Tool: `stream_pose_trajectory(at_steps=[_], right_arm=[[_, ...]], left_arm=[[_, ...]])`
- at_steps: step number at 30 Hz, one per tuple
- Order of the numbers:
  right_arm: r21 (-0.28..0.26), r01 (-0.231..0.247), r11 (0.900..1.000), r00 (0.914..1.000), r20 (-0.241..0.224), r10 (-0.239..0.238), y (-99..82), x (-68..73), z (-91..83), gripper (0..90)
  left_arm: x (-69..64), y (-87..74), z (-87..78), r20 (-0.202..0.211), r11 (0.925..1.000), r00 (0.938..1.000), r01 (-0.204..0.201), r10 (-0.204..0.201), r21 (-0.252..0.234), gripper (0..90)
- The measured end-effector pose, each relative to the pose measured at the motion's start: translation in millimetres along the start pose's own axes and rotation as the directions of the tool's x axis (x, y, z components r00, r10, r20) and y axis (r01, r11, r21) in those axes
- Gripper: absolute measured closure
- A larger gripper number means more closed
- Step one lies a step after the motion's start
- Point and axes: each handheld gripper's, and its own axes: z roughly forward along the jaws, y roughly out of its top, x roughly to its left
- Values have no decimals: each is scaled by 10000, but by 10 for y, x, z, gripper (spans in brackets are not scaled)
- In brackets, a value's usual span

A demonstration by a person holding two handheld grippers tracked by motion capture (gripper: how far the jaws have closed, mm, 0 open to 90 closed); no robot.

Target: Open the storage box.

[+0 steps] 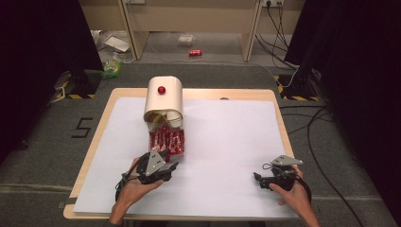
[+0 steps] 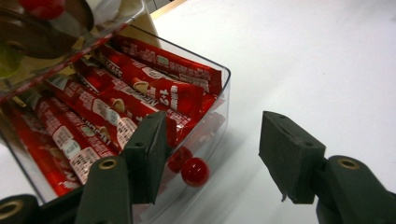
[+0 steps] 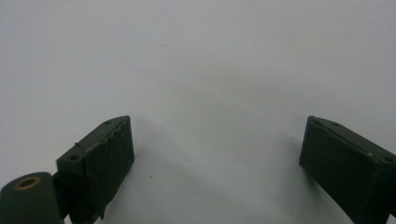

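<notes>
Because the clear drawer [image 2: 205, 112] is pulled forward out of the cream, round-topped dispenser [image 1: 163, 98] at upper centre-left of the high view, its load of red sachets [image 2: 140, 93] lies exposed and within reach. The left gripper [image 2: 212, 158] sits right at the drawer's front: in the left gripper view the left-hand jaw overlaps the drawer's clear front wall, while the right-hand jaw hangs over bare white sheet, so the small red knob [image 2: 194, 171] on the drawer front stands in the gap between them. The jaws are parted and press on nothing; that placement suggests they are lining up on the knob, to pull or push the drawer. At lower right of the high view, the right gripper [image 1: 267, 179] rests low over the white-covered bench [image 1: 227, 137], well apart from the dispenser, its jaws spread wide and empty, probably parked to keep it clear of the work.
</notes>
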Motion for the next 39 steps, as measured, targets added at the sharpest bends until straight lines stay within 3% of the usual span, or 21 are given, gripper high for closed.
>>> stream_pose_trajectory(at_steps=[7, 8, 13, 20, 24, 32, 39], right_arm=[[1, 6, 10000, 10000, 5, -6, 0, -1, 0, 102], [1, 3, 10000, 10000, 6, -3, 0, 0, 0, 102], [1, 5, 10000, 10000, 6, -5, 0, 0, 0, 102], [-1, 8, 10000, 10000, 5, -8, 0, -1, 0, 102], [0, 8, 10000, 10000, 7, -8, 0, 0, 0, 102], [0, 8, 10000, 10000, 5, -8, -1, 0, 0, 102], [0, 6, 10000, 10000, 6, -6, -1, 0, 0, 102]], left_arm=[[-14, -21, 21, 200, 9999, 9998, 22, -25, 132, 479], [-11, -23, 24, 172, 9999, 9998, -122, 120, 115, 487], [-35, -57, 35, 547, 9995, 9985, 32, -49, 315, 562], [-41, -67, 8, 431, 9995, 9990, -109, 96, 310, 659], [-24, -63, -24, 528, 9995, 9986, 13, -30, 313, 729], [-20, -52, -71, 876, 9986, 9953, 382, -414, 378, 759], [-80, -54, -120, 799, 9989, 9965, 202, -234, 416, 764]])
